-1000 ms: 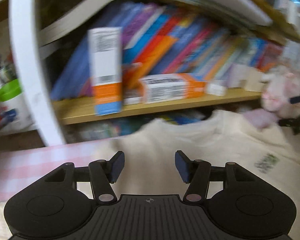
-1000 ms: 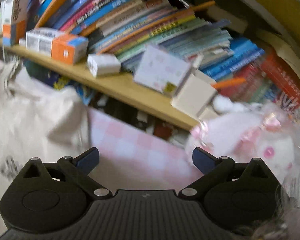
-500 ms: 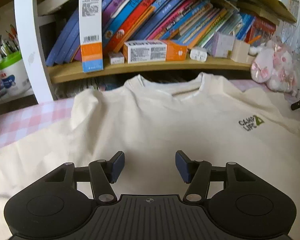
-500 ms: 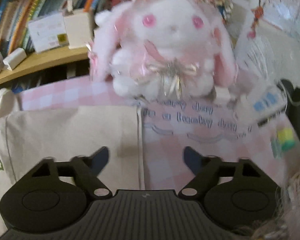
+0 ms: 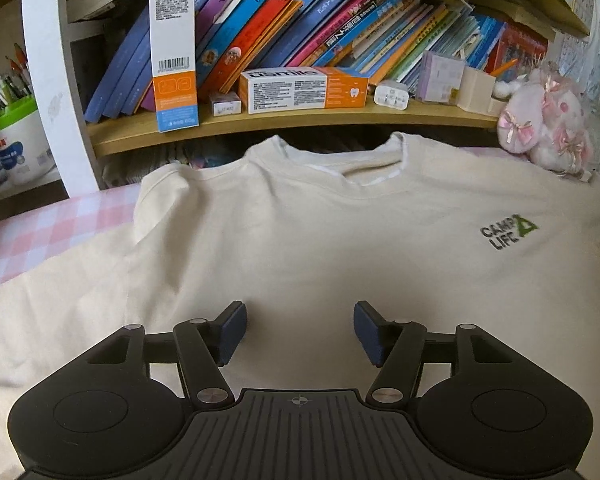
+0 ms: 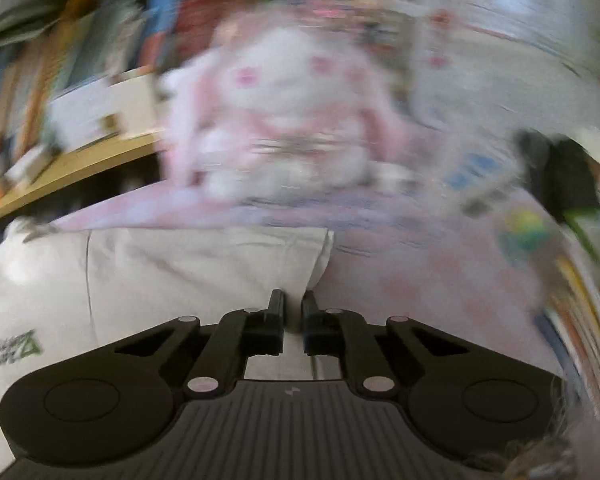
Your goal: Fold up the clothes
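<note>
Cream tee (image 5: 340,240) lying flat, face up, on pink check cloth (image 5: 32,236). R gripper (image 6: 292,312) pinching sleeve edge (image 6: 316,268), view blurring. L gripper (image 5: 300,328) hovering over chest, jaws opening, holding nothing. Step: first sleeve fold starting. Next: carrying sleeve inward w/o bunching.

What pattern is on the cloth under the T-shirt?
Pink-and-white checked tablecloth, clearest in the left wrist view beside the cream T-shirt.

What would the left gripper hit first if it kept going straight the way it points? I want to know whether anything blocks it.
Most likely the cream shirt itself: the left gripper, jaws opening and empty, aims down at its chest. Nothing else shows between them.
</note>
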Tool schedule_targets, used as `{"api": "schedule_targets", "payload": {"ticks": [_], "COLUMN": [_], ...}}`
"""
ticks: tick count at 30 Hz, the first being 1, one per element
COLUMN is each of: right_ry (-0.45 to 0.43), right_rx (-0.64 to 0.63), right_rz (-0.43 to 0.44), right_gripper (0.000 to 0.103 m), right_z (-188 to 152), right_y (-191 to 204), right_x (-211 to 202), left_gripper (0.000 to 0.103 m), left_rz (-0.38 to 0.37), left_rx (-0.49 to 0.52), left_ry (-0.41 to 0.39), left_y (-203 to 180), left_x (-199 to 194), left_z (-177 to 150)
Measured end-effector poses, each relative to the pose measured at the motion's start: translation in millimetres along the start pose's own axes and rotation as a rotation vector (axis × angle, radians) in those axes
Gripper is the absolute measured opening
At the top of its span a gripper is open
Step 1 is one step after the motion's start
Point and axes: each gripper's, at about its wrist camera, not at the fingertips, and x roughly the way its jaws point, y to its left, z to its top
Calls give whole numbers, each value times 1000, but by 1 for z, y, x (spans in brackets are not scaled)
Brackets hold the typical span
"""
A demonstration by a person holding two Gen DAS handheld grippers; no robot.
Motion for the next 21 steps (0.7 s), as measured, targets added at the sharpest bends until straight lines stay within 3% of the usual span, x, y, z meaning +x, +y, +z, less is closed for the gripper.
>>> {"api": "schedule_targets", "payload": {"ticks": [5,7,9,14,18,21], "right_ry": [136,114,69,20,25,35], "right_rx": [4,-4,-32,-151,-294,-416], "right_rz": [-14,-7,-12,124,263,292], "right_gripper": [14,40,41,41,40,40], "right_z": [-31,-29,-23,3,17,24], "right_y": [-5,-2,2,29,85,124], "right_x": [14,12,9,8,21,39], "left_gripper": [63,65,67,70,70,70], "left_rz": [-5,-7,-6,10,38,65], "left_rx": [3,9,12,3,-15,-23], "left_ry": [7,8,6,5,0,-6], "left_y": [0,0,-1,-5,0,6], "left_x": [-1,-1,-1,0,-7,-14], "left_z": [1,0,-1,0,2,4]}}
